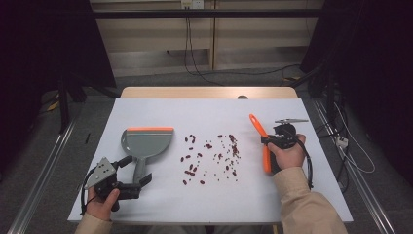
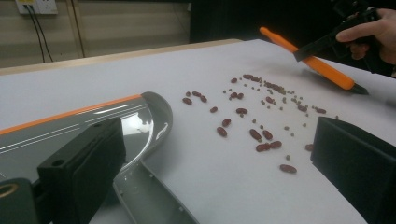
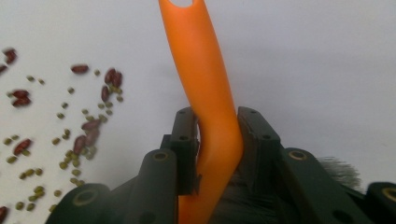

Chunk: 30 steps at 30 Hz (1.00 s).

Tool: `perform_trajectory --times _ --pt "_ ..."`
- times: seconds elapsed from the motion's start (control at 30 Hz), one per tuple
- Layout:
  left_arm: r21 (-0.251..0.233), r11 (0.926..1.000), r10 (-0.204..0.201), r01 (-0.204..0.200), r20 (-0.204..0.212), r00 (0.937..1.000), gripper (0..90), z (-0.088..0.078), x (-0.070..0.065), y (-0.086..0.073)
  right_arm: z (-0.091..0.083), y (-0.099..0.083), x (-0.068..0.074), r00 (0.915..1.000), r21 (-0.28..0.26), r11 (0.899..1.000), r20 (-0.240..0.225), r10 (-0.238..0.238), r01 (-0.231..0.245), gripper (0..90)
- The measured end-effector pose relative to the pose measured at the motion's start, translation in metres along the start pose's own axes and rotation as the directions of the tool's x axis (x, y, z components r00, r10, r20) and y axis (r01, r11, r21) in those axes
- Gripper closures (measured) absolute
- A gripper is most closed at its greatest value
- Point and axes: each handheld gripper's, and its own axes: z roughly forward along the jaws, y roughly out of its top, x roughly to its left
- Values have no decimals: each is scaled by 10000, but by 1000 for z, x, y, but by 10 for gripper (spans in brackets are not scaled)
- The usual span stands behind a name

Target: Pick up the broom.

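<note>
Nearest, the left gripper rests at the table's front left with its blocky black jaws spread apart on either side of the grey plastic dustpan's ribbed handle. That dustpan is glossy, with an orange strip along its lip. Small dark red beans and tiny greenish ones lie scattered across the matte white tabletop. Right gripper is clamped on the smooth, curved orange brush handle.
</note>
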Motion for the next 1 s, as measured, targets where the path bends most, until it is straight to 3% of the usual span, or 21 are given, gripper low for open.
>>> perform_trajectory --times 0.1,0.2,0.37,0.5,0.87,1.0 --pt "-15 10000 31 -31 -33 10000 29 0 0 1 -11 -5 -7 9985 -766 9962 -381 391 -420 695" --pt "-43 10000 21 -22 -43 10000 30 1 -1 2 -22 -9 -11 9964 -1586 9852 -646 548 -645 696" --pt "-62 9999 160 -160 36 9999 29 2 -4 8 -40 -13 -12 9907 -2785 9562 -1235 574 -901 701" --pt "-90 9994 336 -336 80 9994 30 2 -9 13 -51 -10 -12 9832 -3696 9204 -1695 679 -1273 708" --pt "-186 9985 520 -512 413 9978 30 11 -19 24 -60 -15 -15 9761 -4315 8904 -2096 573 -1450 709" --pt "-196 9987 473 -466 363 9982 30 15 -18 26 -61 -19 -19 9714 -4463 8815 -2314 528 -1543 709"
